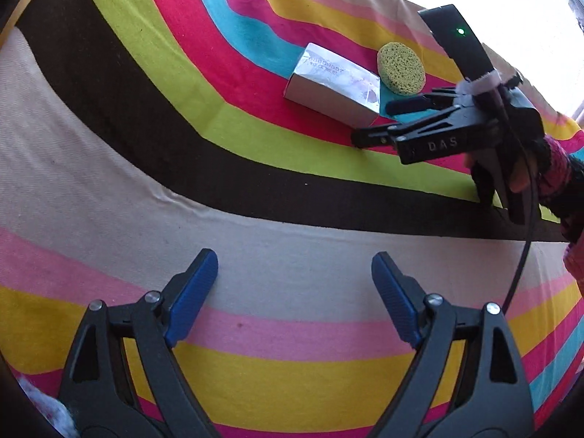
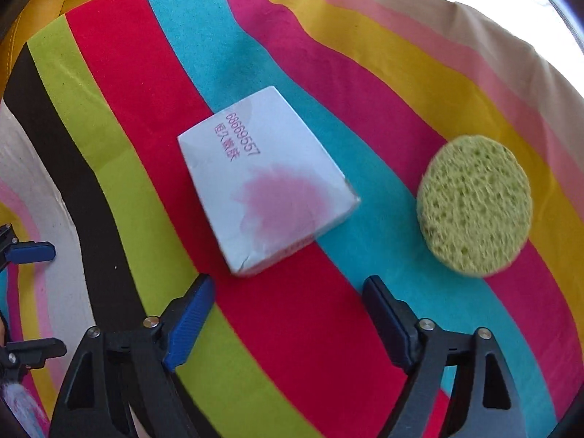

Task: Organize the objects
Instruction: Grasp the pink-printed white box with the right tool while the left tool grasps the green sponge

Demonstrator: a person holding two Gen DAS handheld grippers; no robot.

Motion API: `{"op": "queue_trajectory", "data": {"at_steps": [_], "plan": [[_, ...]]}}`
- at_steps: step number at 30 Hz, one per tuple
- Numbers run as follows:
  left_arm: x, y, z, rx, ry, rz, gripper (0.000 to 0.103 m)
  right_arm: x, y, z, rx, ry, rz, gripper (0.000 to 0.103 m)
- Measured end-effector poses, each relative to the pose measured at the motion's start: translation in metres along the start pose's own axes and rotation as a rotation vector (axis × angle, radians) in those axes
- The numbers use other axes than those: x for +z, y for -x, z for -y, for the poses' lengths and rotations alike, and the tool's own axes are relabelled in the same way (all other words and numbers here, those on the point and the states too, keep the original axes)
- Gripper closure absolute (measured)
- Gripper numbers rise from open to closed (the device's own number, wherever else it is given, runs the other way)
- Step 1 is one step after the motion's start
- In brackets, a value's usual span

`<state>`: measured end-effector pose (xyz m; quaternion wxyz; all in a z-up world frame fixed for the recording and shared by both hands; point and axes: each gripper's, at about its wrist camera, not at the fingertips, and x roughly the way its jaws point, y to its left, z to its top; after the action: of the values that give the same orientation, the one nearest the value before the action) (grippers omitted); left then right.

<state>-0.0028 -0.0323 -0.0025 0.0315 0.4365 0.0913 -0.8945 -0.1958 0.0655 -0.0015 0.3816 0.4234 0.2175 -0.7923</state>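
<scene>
A small white box (image 2: 266, 182) with a pink blotch and printed digits lies flat on the striped cloth (image 2: 120, 84). To its right rests a round yellow-green sponge (image 2: 474, 204), a gap apart from the box. My right gripper (image 2: 288, 281) is open just short of the box's near corner, with nothing between its pads. In the left wrist view, the box (image 1: 334, 84) and sponge (image 1: 401, 69) lie farther off, and the right gripper (image 1: 372, 122) reaches in from the right beside the box. My left gripper (image 1: 294, 259) is open over a beige stripe, holding nothing.
The cloth (image 1: 109, 189), in bright stripes, covers the whole surface. Its far edge meets strong white light. A black cable (image 1: 525, 248) hangs from the right gripper, held by a hand in a dark and pink sleeve (image 1: 558, 171). The left gripper (image 2: 54, 299) shows at the left edge.
</scene>
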Motion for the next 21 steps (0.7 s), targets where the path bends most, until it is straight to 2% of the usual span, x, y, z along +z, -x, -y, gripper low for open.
{"op": "queue_trajectory", "data": {"at_steps": [4,9,10,11,12,13,16,19,21], "plan": [[0.001,-0.003,0.003,-0.016,-0.017,-0.012,0.005,0.018,-0.017,0.005,0.031,0.083,0.016,0.003],[0.001,-0.002,0.006,-0.017,-0.032,-0.022,0.002,0.034,-0.03,-0.006,0.001,0.157,0.033,0.001],[0.001,-0.002,0.006,-0.016,-0.032,-0.022,0.002,0.035,-0.031,-0.01,-0.015,0.164,0.041,0.012],[0.001,-0.002,0.007,-0.014,-0.033,-0.023,0.002,0.035,-0.028,-0.013,-0.022,0.162,0.055,0.028],[0.001,-0.002,0.007,-0.011,-0.036,-0.024,0.002,0.033,-0.025,-0.017,-0.027,0.147,0.056,0.033],[0.001,-0.002,0.008,-0.007,-0.04,-0.026,0.002,0.029,-0.021,-0.021,-0.054,0.135,0.049,0.034],[0.001,-0.001,0.01,-0.001,-0.048,-0.031,0.002,0.002,0.0,-0.034,-0.14,0.078,0.026,0.034],[0.005,-0.004,0.015,0.042,-0.052,-0.055,0.001,-0.047,0.034,-0.027,-0.23,-0.097,0.001,0.033],[0.014,-0.01,0.021,0.024,-0.043,-0.068,0.002,-0.088,0.059,-0.019,-0.295,-0.213,-0.01,0.033]]}}
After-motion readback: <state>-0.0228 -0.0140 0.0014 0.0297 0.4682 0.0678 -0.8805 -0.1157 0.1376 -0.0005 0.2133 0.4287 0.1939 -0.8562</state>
